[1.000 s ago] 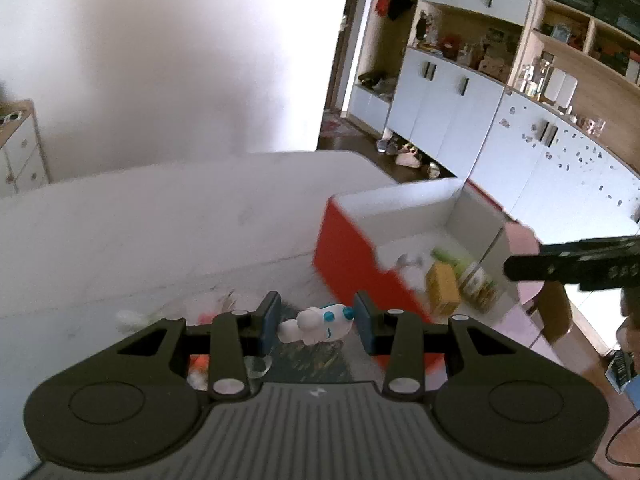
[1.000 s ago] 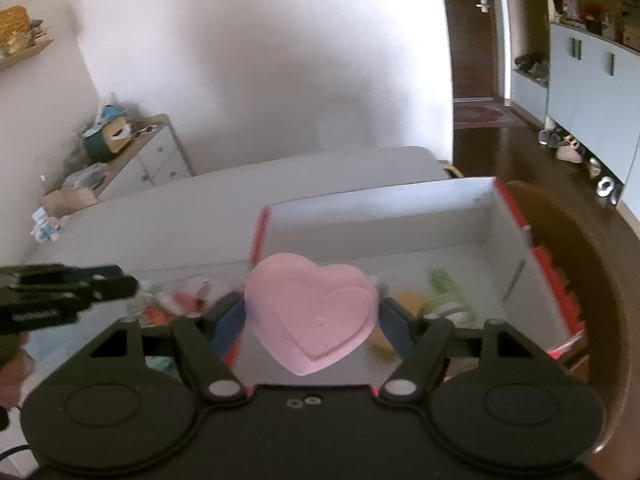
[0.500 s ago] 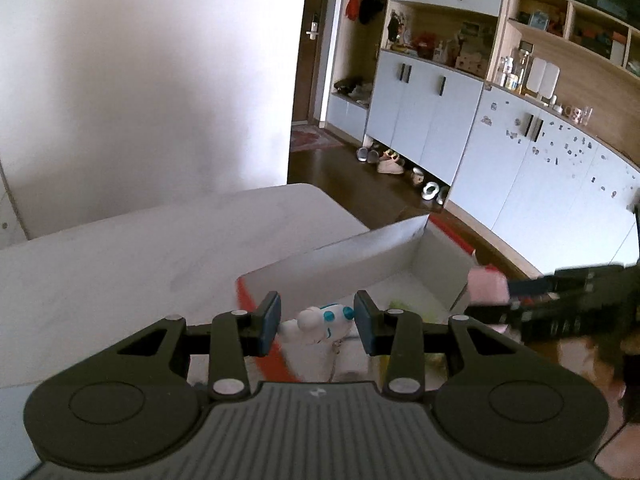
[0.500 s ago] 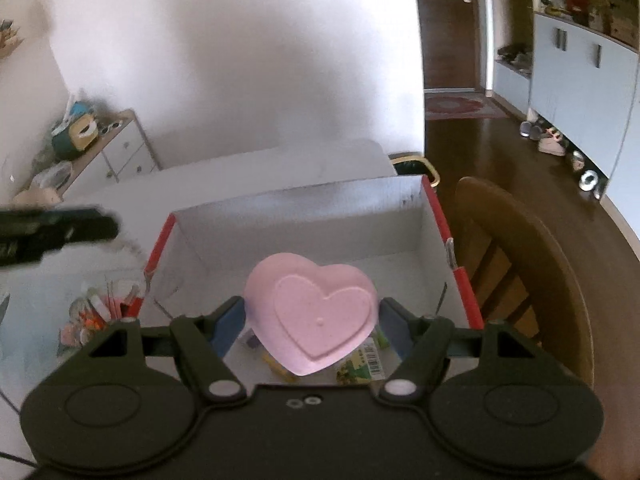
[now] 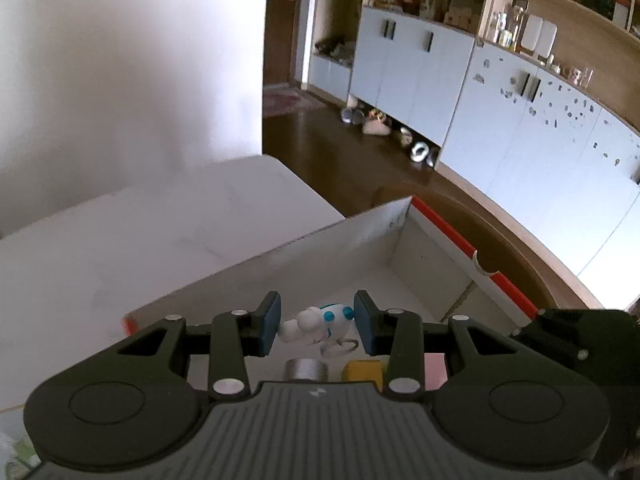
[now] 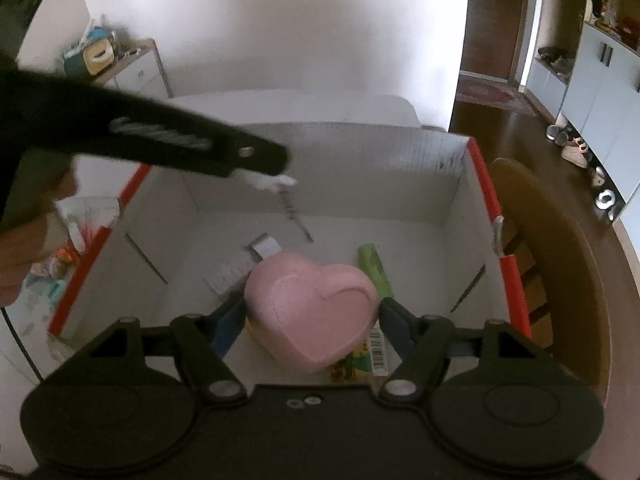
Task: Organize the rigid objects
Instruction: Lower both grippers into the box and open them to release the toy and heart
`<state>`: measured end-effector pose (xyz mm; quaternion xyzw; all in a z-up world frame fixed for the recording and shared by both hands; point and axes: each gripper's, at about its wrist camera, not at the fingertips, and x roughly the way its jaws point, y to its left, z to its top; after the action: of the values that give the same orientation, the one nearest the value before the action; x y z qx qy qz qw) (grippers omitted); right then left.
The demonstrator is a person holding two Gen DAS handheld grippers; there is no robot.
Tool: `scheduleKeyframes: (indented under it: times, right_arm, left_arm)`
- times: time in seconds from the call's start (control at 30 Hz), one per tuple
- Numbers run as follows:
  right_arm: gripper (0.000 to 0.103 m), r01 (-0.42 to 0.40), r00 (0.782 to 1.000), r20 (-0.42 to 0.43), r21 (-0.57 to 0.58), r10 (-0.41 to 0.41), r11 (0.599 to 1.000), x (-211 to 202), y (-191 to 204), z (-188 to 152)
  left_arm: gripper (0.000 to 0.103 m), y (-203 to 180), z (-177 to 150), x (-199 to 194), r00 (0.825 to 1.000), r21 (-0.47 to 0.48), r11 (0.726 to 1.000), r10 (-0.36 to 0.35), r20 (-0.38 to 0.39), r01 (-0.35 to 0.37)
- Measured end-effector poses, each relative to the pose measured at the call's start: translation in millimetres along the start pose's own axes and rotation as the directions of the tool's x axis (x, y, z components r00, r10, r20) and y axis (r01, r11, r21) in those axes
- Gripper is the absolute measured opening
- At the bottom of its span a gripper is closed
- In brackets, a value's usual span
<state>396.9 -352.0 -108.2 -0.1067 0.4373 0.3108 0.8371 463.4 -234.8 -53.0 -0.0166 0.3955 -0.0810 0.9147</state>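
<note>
My left gripper [image 5: 316,326] is shut on a small white figurine with blue dots [image 5: 316,322], which hangs over the inside of a red-sided cardboard box [image 5: 440,224]. In the right wrist view the same figurine [image 6: 272,180] shows as a white shape at the tip of the left gripper, a keyring dangling under it. A pink heart-shaped box [image 6: 316,308] sits between the pads of my right gripper [image 6: 310,320], which is shut on it just above the floor of the cardboard box [image 6: 486,184].
On the box floor lie a green tube [image 6: 374,268], a metal can [image 5: 306,368], a yellow block [image 5: 362,370] and printed packets. Loose items [image 6: 68,256] lie on the white table [image 5: 140,240] left of the box. A wooden chair [image 6: 560,248] stands at the right.
Both grippers have moved over the box with their loads. The left one swung right from the table to above the box; the right one sank toward the box floor and rolled.
</note>
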Motion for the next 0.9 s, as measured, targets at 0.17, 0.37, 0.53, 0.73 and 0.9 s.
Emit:
scheduleKeyframes:
  times: [0.17, 0.37, 0.53, 0.73, 0.9]
  right_arm:
    - [0.073, -0.002, 1.000, -0.025, -0.008, 0.002, 1.000, 15, -1, 4]
    - [0.073, -0.012, 0.999, -0.037, -0.020, 0.011, 1.000, 22, -2, 7]
    - [0.073, 0.009, 0.999, -0.051, -0.051, -0.012, 0.999, 26, 3, 6]
    - [0.073, 0.014, 0.998, -0.060, -0.039, -0.016, 0.999, 27, 3, 8]
    - [0.074, 0.016, 0.997, -0.069, -0.020, -0.018, 1.000, 27, 1, 6]
  left_arm:
    - [0.039, -4, 0, 29, 1.000, 0.003, 1.000, 0.009, -0.025, -0.008]
    - [0.039, -4, -4, 56, 0.997, 0.009, 1.000, 0.015, -0.075, -0.014]
    - [0.039, -3, -6, 72, 0.992, 0.016, 1.000, 0.029, -0.122, -0.027]
    - [0.039, 0, -9, 86, 0.979, 0.019, 0.999, 0.041, -0.198, -0.038]
    - [0.040, 2, -15, 92, 0.965, 0.023, 0.999, 0.050, -0.257, -0.046]
